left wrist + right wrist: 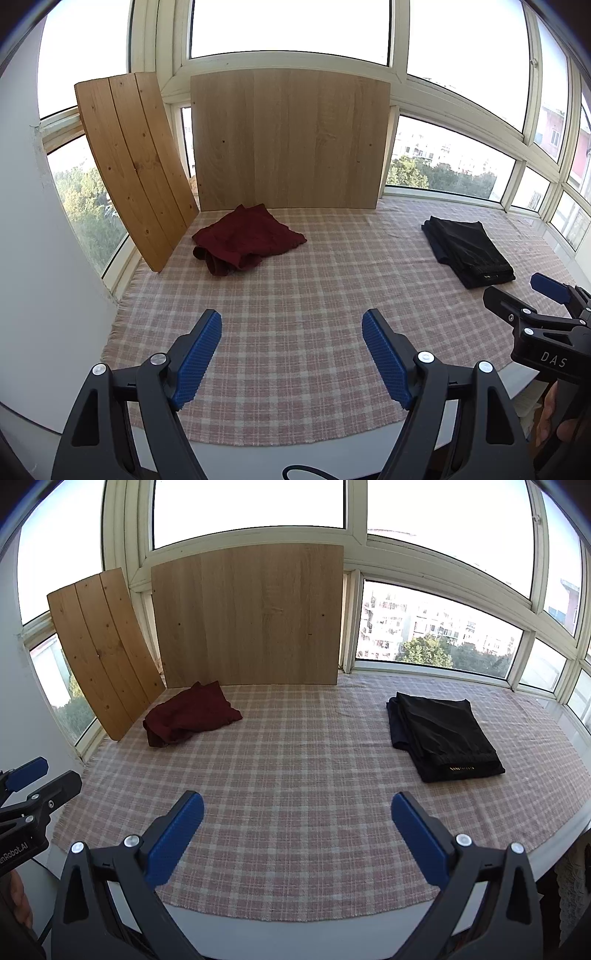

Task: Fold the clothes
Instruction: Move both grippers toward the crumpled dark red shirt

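A crumpled dark red garment (247, 238) (190, 713) lies at the far left of the checked cloth, near the leaning boards. A folded black garment (469, 251) (443, 734) lies at the far right, on top of a folded dark blue one. My left gripper (291, 325) is open and empty, hovering over the near edge of the cloth. My right gripper (297, 808) is open and empty, also over the near edge. The right gripper also shows at the right edge of the left wrist view (517, 295). The left gripper shows at the left edge of the right wrist view (44, 779).
A pink checked cloth (295, 295) (295, 775) covers the table. Two wooden boards (290, 140) (247, 616) lean against the window frames at the back and back left. Windows surround the table on three sides.
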`<control>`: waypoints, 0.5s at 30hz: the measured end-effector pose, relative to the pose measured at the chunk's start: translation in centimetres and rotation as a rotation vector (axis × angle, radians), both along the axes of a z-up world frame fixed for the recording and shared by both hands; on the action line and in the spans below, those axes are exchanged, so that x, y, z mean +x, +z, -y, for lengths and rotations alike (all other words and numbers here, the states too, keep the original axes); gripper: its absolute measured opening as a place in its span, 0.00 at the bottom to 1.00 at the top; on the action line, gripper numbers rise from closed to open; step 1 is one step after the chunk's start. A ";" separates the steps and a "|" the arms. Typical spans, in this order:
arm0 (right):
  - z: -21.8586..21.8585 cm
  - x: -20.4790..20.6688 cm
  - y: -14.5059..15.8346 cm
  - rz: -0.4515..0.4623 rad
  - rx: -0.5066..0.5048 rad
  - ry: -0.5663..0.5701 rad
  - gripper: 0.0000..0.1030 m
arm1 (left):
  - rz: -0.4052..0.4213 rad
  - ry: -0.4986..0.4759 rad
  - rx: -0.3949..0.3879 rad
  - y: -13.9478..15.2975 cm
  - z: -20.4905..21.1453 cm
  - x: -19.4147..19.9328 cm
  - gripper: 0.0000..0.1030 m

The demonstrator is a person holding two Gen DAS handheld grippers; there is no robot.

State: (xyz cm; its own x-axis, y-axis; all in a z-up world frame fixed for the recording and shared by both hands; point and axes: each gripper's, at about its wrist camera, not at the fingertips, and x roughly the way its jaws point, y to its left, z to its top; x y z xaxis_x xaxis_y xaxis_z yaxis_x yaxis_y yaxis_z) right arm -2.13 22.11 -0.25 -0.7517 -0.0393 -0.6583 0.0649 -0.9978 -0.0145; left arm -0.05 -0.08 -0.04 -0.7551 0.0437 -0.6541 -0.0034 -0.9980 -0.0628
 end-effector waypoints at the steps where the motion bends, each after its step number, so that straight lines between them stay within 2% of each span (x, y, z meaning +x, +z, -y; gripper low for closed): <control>1: 0.0 0.0 0.0 0.002 0.001 0.000 1.00 | 0.002 -0.001 -0.004 0.0 0.1 -0.1 0.75; 8: 0.3 -0.4 -0.1 0.013 0.007 0.001 1.00 | 0.011 -0.002 -0.043 -0.4 -0.1 -0.5 0.75; 15: 0.7 -0.8 -1.0 0.018 0.004 0.004 1.00 | 0.026 0.000 -0.015 -1.0 0.8 -1.3 0.75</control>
State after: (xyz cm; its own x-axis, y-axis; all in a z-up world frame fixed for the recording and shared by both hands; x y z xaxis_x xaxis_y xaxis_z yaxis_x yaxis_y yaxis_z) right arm -2.95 21.46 -1.20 -0.7394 -0.0395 -0.6721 0.0691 -0.9975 -0.0174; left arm -1.31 -0.88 -1.07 -0.7379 0.0335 -0.6741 -0.0017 -0.9989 -0.0479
